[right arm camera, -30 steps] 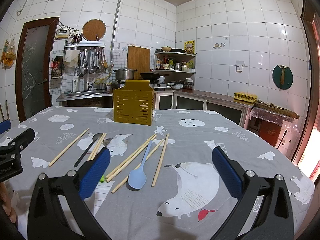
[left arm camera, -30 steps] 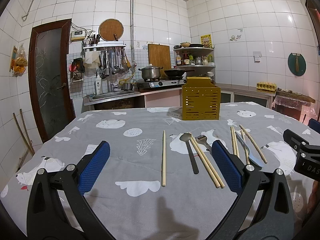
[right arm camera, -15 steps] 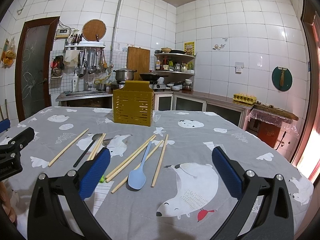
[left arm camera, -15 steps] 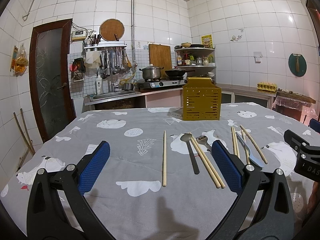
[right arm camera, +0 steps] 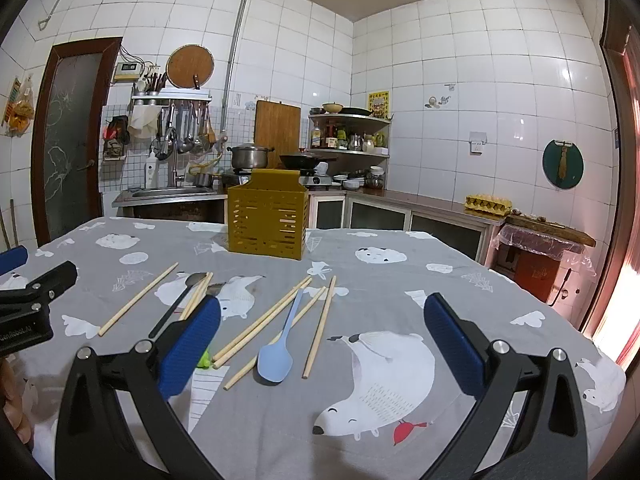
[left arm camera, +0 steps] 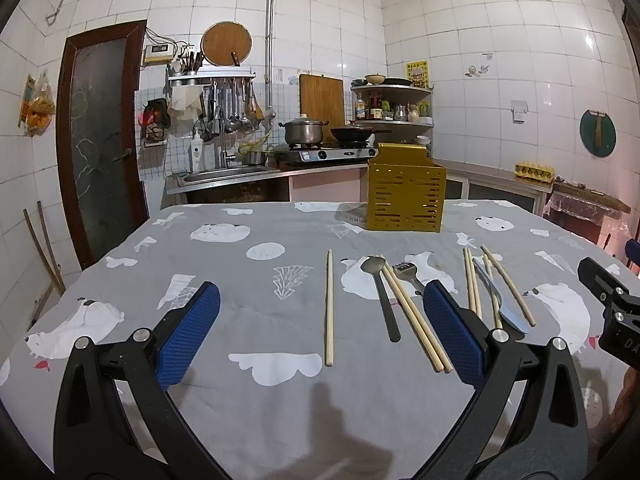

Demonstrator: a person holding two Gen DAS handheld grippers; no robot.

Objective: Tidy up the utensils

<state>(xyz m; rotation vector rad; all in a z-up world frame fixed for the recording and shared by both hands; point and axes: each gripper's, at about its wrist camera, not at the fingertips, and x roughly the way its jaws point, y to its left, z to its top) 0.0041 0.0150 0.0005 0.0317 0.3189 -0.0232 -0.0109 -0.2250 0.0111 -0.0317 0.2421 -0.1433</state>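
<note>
- Covering the whole work surface, the grey tablecloth (left arm camera: 280, 400) with white animal prints carries every utensil.
- The yellow slotted utensil holder (left arm camera: 405, 200) stands upright at the far side of the cloth, well beyond both grippers and apart from the loose utensils.
- The left gripper (left arm camera: 320, 332) hovers low over the near edge with its jaws wide apart and nothing between the blue pads (left arm camera: 188, 336).
- The right gripper (right arm camera: 322, 344) is likewise spread wide and holds nothing.
- A single chopstick (left arm camera: 329, 306) lies lengthwise on the cloth inside the gap of the left jaws, ahead of the pads and touching neither.
- A pair of chopsticks (left arm camera: 412, 320) lies side by side, just inside the right-hand pad of the left gripper.
- A dark metal spoon (left arm camera: 380, 296) lies just left of that pair, bowl pointing away.
- A metal fork (left arm camera: 408, 274) lies right of the pair; its handle is hidden behind the pad.
- In the right wrist view, the light blue spoon (right arm camera: 276, 354) lies between the right jaws, bowl nearest the camera.
- Loose chopsticks (right arm camera: 320, 326) lie on either side of the blue spoon, also within the right jaws' gap.
- A small green item (right arm camera: 205, 360) shows beside the right gripper's left-hand pad; its identity cannot be determined.
</note>
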